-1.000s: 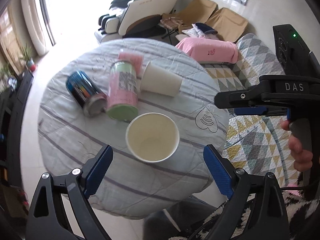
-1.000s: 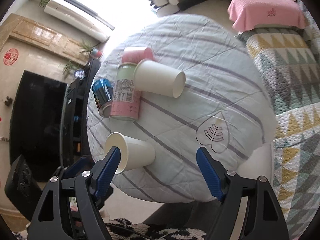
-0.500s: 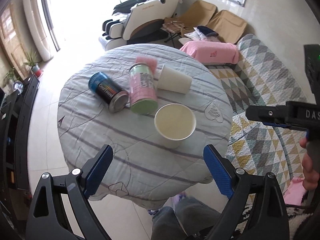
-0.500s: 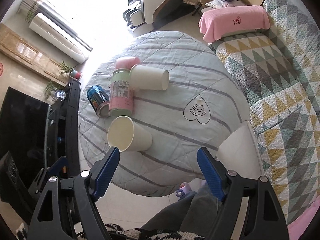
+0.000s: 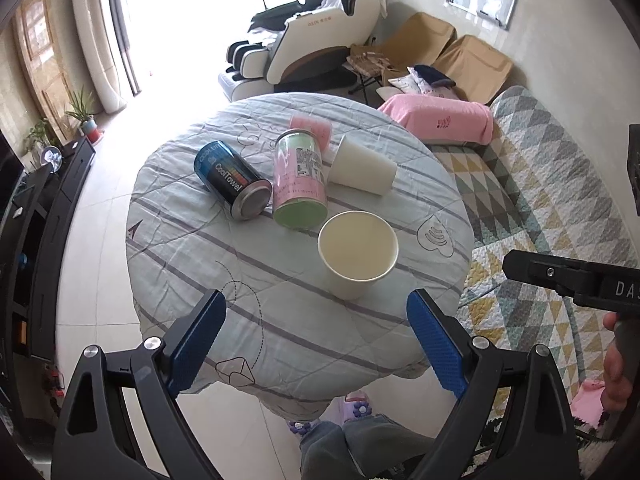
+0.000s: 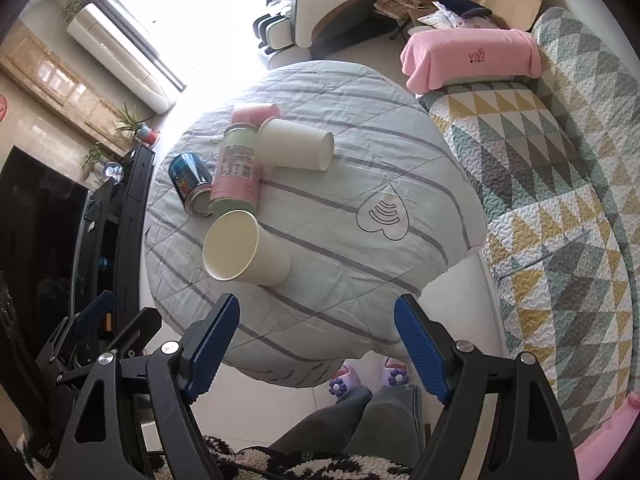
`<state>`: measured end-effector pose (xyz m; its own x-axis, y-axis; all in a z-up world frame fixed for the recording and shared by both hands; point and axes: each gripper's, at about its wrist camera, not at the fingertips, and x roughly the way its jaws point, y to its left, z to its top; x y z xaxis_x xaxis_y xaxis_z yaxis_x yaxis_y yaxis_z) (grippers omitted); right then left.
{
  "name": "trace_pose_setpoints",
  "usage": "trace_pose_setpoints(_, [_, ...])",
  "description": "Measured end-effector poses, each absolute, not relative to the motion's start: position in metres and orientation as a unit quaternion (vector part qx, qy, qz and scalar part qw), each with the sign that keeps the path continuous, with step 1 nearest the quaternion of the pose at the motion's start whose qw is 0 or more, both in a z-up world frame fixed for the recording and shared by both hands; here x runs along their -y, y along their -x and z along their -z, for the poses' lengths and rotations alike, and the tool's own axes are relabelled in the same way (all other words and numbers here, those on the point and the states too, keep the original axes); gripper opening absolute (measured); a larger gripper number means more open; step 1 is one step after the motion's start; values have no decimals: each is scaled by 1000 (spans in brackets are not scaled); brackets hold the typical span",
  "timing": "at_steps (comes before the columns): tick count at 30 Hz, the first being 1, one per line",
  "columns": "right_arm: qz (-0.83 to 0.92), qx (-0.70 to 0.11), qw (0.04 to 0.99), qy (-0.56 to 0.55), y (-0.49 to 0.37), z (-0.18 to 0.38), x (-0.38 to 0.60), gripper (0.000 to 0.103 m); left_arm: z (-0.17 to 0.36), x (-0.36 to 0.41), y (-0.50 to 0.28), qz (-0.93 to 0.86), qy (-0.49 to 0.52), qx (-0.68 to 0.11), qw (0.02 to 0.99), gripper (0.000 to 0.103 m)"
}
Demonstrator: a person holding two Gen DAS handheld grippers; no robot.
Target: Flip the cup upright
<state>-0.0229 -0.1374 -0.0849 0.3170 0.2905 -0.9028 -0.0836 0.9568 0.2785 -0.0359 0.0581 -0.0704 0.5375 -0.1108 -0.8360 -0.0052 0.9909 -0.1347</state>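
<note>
Left wrist view: left gripper (image 5: pixel 316 342) spread wide, empty, above near table (image 5: pixel 200 264) edge. Upright paper cup (image 5: pixel 357 254) stands mouth up near the pink-green can (image 5: pixel 300 178); second paper cup (image 5: pixel 362 168) lies on its side.

Right wrist view: right gripper (image 6: pixel 316 348) wide, empty. Upright cup (image 6: pixel 244 248) touches can (image 6: pixel 236 174), possibly; angle poor.

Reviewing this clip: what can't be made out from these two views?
- Pink item: both views, mostly hidden behind the green-pink can and lying cup.
- Lying cup's mouth: faces away in both views; inside unseen.
- Green-pink can's label print: too small to read.
- Right tongs: cut off by the left view's right edge.
- Upright cup base: hidden by its own wall.
</note>
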Motion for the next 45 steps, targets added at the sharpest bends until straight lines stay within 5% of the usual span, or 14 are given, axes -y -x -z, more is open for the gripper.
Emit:
trace_pose_setpoints(27, [-125,-467,872,-79,43,23,146,81,3,-41,63,12,16,-338,941,93])
trace_pose_setpoints(45, [-134,-451,880,-68,41,16,139,81,-2,-44,65,10,17,-323,946,93])
